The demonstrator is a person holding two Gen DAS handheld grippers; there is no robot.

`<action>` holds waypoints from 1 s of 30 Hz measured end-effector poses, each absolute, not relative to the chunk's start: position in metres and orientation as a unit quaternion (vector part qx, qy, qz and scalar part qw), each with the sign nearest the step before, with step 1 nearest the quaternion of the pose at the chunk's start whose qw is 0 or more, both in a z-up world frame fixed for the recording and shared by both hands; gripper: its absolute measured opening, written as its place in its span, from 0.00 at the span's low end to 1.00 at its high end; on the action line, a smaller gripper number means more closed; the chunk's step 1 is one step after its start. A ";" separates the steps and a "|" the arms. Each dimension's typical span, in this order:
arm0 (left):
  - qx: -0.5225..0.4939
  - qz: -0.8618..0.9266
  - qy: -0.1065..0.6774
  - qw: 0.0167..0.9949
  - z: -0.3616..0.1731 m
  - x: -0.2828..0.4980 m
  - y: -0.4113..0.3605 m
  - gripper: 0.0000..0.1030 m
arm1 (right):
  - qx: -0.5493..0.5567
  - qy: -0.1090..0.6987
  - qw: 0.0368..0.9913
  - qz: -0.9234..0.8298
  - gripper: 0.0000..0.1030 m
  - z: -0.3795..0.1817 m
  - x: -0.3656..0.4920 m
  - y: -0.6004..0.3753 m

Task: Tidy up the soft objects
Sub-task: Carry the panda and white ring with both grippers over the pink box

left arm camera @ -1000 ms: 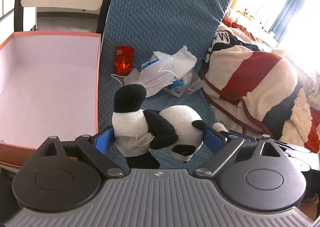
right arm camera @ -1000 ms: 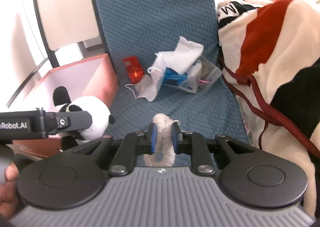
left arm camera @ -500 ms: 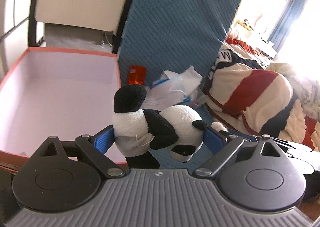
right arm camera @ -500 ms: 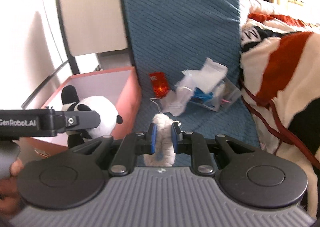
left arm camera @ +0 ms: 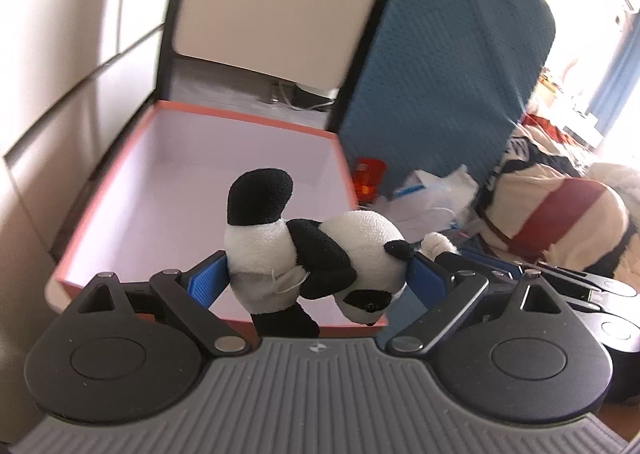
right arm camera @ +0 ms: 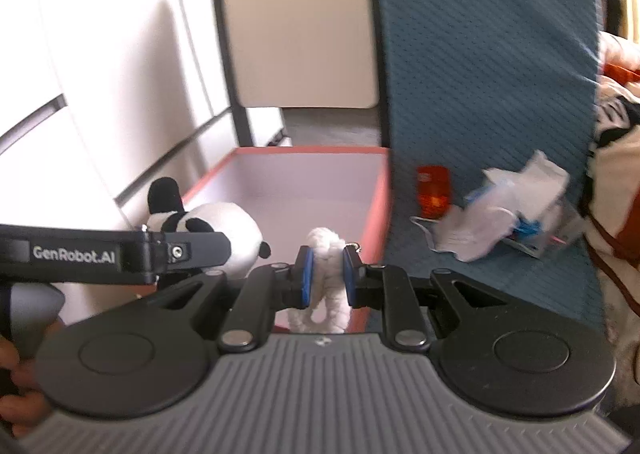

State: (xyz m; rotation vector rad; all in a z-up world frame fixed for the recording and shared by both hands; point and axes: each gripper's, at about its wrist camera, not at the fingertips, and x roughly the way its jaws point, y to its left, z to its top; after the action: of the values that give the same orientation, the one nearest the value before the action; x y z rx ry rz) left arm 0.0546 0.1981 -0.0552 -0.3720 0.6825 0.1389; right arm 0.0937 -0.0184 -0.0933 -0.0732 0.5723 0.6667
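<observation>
now both views have swung off the blue mattress and onto the pink-lined box point(left arm camera: 192, 190), which a second ago sat off to the left edge and currently fills the middle ground ahead of both tools; i read this as the carry leg of the task nearly done, with the drop into the box as the step at hand. the left gripper point(left arm camera: 316, 278) is spread fairly wide, and its blue pads point(left arm camera: 202, 280) press the 2 flanks of the panda plush point(left arm camera: 320, 254), which hangs sideways between them, head to the right and one black foot poking up; it is held above the near rim of the box, not yet inside. the right gripper point(right arm camera: 323, 280) is nearly closed, its pads pinching a small white fluffy toy point(right arm camera: 326, 274) that droops below the fingers, also just over the near edge of the box. the box floor that shows looks bare. left behind on the mattress point(right arm camera: 488, 66) lie an orange packet point(right arm camera: 433, 196) and a loose heap of face masks and tissue point(right arm camera: 504, 214), with the striped blanket point(left arm camera: 560, 214) beyond them to the right. in the right wrist view the left tool crosses the frame from the left, close beside the right one, so i judge the 2 releases want a little spacing to keep the tools from knocking.
</observation>
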 end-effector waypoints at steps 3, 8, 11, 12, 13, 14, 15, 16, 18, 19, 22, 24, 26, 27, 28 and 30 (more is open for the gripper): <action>-0.182 0.083 0.332 0.922 -0.056 0.053 0.212 0.93 | -0.042 0.277 0.898 0.340 0.20 -0.092 0.094 -0.002; -0.195 0.099 0.339 0.915 -0.066 0.063 0.238 0.93 | -0.054 0.286 0.891 0.348 0.20 -0.097 0.108 0.024; -0.196 0.104 0.345 0.912 -0.075 0.073 0.251 0.93 | -0.056 0.294 0.888 0.350 0.20 -0.102 0.120 0.037; -0.198 0.105 0.348 0.910 -0.078 0.077 0.255 0.93 | -0.056 0.299 0.886 0.349 0.20 -0.105 0.125 0.041; -0.200 0.105 0.351 0.909 -0.082 0.080 0.260 0.93 | -0.056 0.304 0.885 0.349 0.20 -0.107 0.129 0.046; -0.201 0.106 0.354 0.907 -0.086 0.083 0.264 0.93 | -0.057 0.307 0.884 0.349 0.20 -0.110 0.133 0.051; -0.203 0.106 0.357 0.905 -0.090 0.087 0.269 0.93 | -0.059 0.311 0.883 0.348 0.20 -0.113 0.137 0.055; -0.205 0.107 0.361 0.904 -0.094 0.091 0.272 0.93 | -0.060 0.314 0.882 0.347 0.20 -0.116 0.142 0.060; -0.209 0.107 0.368 0.900 -0.103 0.099 0.281 0.93 | -0.064 0.323 0.880 0.343 0.20 -0.123 0.152 0.069; -0.211 0.108 0.372 0.897 -0.108 0.103 0.285 0.93 | -0.064 0.327 0.879 0.341 0.20 -0.126 0.156 0.071; -0.208 0.116 0.384 0.892 -0.121 0.117 0.294 0.93 | -0.066 0.340 0.875 0.337 0.20 -0.139 0.169 0.081; -0.211 0.124 0.390 0.888 -0.129 0.124 0.301 0.93 | -0.067 0.350 0.873 0.334 0.20 -0.146 0.176 0.087; -0.221 0.124 0.391 0.885 -0.134 0.129 0.308 0.93 | -0.069 0.357 0.871 0.332 0.20 -0.153 0.183 0.094; -0.222 0.124 0.392 0.884 -0.136 0.132 0.310 0.93 | -0.071 0.359 0.870 0.331 0.20 -0.156 0.186 0.097; -0.219 0.125 0.394 0.884 -0.138 0.135 0.312 0.93 | -0.073 0.361 0.869 0.332 0.20 -0.158 0.188 0.101; -0.214 0.125 0.397 0.884 -0.142 0.139 0.316 0.93 | -0.077 0.362 0.868 0.332 0.20 -0.161 0.193 0.105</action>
State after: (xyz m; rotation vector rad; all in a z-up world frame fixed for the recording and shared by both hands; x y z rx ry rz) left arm 0.1392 0.3158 -0.1418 -0.4458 0.8268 0.2595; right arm 0.1929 0.1050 -0.1613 -0.1611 0.7566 0.6948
